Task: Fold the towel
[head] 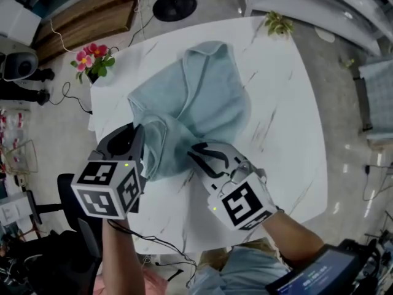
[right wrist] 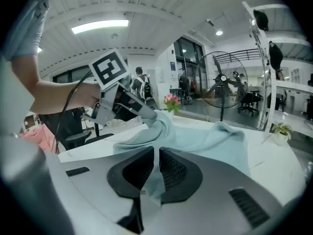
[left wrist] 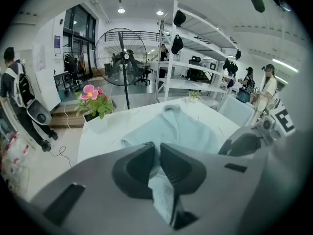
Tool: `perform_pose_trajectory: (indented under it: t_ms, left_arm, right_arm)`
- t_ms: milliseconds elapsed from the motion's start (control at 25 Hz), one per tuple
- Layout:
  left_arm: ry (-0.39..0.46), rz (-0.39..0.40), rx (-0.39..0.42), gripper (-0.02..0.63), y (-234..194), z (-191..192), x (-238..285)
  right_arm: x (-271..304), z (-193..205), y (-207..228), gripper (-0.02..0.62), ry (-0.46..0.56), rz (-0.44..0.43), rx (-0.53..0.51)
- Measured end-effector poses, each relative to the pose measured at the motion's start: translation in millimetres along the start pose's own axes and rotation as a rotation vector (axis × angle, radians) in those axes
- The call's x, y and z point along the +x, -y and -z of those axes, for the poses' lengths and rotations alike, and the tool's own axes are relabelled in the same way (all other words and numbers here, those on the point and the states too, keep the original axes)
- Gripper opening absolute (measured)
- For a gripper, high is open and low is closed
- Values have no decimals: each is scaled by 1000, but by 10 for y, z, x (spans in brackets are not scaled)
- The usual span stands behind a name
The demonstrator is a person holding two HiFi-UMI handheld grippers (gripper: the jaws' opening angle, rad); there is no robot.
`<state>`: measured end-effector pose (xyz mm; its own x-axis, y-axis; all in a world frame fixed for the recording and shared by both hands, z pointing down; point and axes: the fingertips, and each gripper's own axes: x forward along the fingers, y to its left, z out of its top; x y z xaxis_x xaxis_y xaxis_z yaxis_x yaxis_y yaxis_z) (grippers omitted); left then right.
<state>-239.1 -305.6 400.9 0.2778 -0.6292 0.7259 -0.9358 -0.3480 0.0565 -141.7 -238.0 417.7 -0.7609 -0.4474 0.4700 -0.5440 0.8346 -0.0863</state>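
Observation:
A light blue towel (head: 202,97) lies rumpled on the white marble table (head: 288,103), its near edge lifted. My left gripper (head: 140,134) holds the towel's near left corner, jaws shut on the cloth; in the left gripper view the towel (left wrist: 181,131) runs between the jaws (left wrist: 157,148) and hangs below them. My right gripper (head: 195,152) pinches the near edge a little to the right; the right gripper view shows towel (right wrist: 210,138) cloth caught between its nearly closed jaws (right wrist: 156,153). The left gripper (right wrist: 146,112) shows there too, lifting a fold.
A pot of pink flowers (head: 93,59) stands off the table's far left corner and a small green plant (head: 279,23) at the far edge. A fan base (head: 174,6) sits beyond. A black chair (head: 70,189) is near left. People (left wrist: 19,97) stand in the room.

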Motion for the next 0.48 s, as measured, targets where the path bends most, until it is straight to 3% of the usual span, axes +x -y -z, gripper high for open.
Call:
perform_pose_trajectory:
  t_ms: [40,160,200,240,320,480]
  left_arm:
    - [6,3,2,40,14,-32,-26]
    - [22,5,10,40,53,-110,-94]
    - [26,4,11,38,64,-131,-115]
    - [30,3,12,38,72,-144,-137]
    - [33,1,12,38,78,-147,-185]
    - [53,-7,2,38,53,-126,-331]
  right_arm:
    - [39,31,-106,57,-13,-33,-5]
    - [218,303,-335,187,-107,-99,-67]
    - [268,404,-351,192,-137,-96,-92]
    - [299,482,-341,190,-159,-82,-116]
    - [297,538,-311,76,-170,-59,-145]
    - [97,396,-323,47,-128,-89,-149]
